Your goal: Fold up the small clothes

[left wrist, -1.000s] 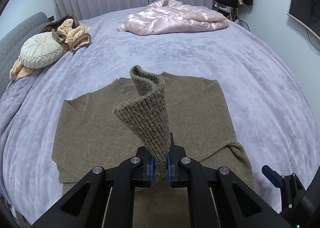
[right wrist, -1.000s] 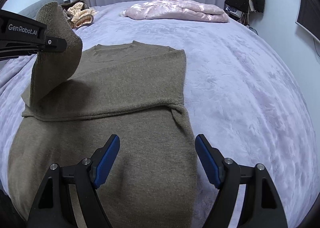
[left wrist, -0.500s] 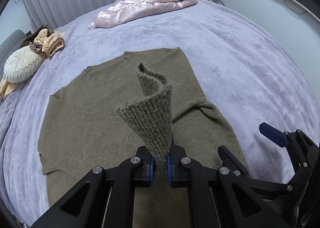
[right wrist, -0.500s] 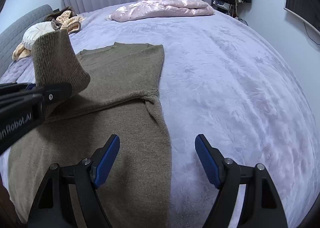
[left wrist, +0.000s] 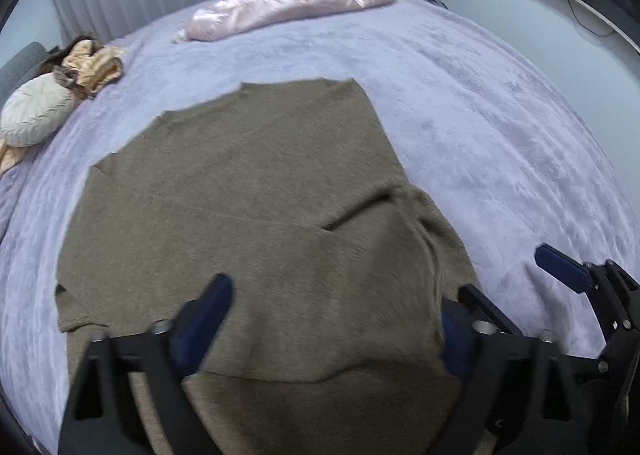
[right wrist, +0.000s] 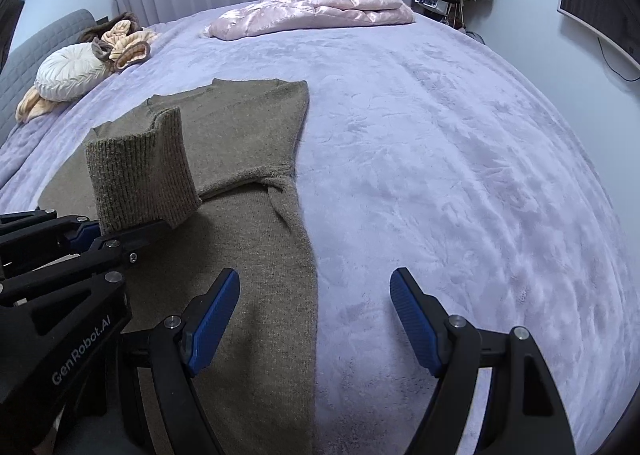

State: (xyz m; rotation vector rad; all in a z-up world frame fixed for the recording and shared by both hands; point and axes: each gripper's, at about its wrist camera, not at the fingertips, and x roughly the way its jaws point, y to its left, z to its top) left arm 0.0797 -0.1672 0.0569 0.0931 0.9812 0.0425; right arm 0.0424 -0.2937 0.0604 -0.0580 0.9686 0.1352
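Left wrist view: an olive-brown knitted sweater lies flat at centre on the lilac plush bed. The left gripper is opening, its fingers wide apart. Sleeve cloth lies slack between them, unpressed.

Right wrist view: the right gripper at 6 o'clock has its fingers spread and empty, straddling the sweater's right edge. The ribbed cuff stands at 9 o'clock.

Assessment: soft, light, limp knit that is not slippery. It is best pinched at the hem corners.
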